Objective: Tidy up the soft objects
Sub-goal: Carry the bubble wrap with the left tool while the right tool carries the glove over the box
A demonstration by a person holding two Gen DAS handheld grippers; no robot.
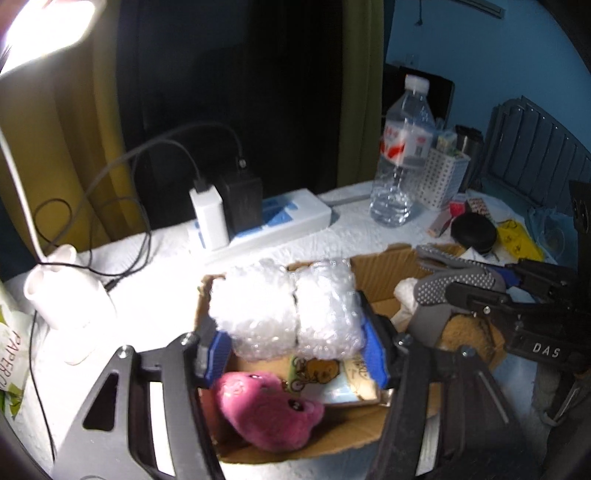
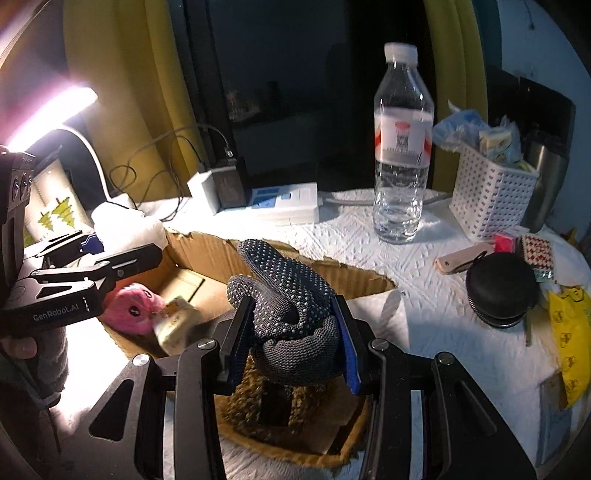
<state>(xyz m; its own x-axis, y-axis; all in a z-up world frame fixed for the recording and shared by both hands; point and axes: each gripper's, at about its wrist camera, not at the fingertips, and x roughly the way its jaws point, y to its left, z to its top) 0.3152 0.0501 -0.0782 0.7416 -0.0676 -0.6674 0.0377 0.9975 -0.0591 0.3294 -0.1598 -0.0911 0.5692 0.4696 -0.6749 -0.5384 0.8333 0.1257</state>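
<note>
My left gripper (image 1: 291, 354) is shut on a roll of bubble wrap (image 1: 286, 314) and holds it above an open cardboard box (image 1: 384, 266). In the box lie a pink plush toy (image 1: 266, 410) and a small printed pouch (image 1: 332, 376). My right gripper (image 2: 291, 347) is shut on a grey dotted work glove (image 2: 288, 295) and holds it over the same box (image 2: 207, 254), above a brown woven thing (image 2: 273, 406). The plush (image 2: 129, 306) shows at the box's left in the right wrist view. The right gripper and glove (image 1: 454, 284) also show at the right of the left wrist view.
A water bottle (image 2: 402, 147), a white power strip (image 2: 284, 203) with chargers and cables, a white perforated basket (image 2: 487, 195), a black round case (image 2: 502, 291) and yellow packaging (image 2: 569, 332) stand on the white cloth. A lit lamp (image 1: 48, 26) is at the left.
</note>
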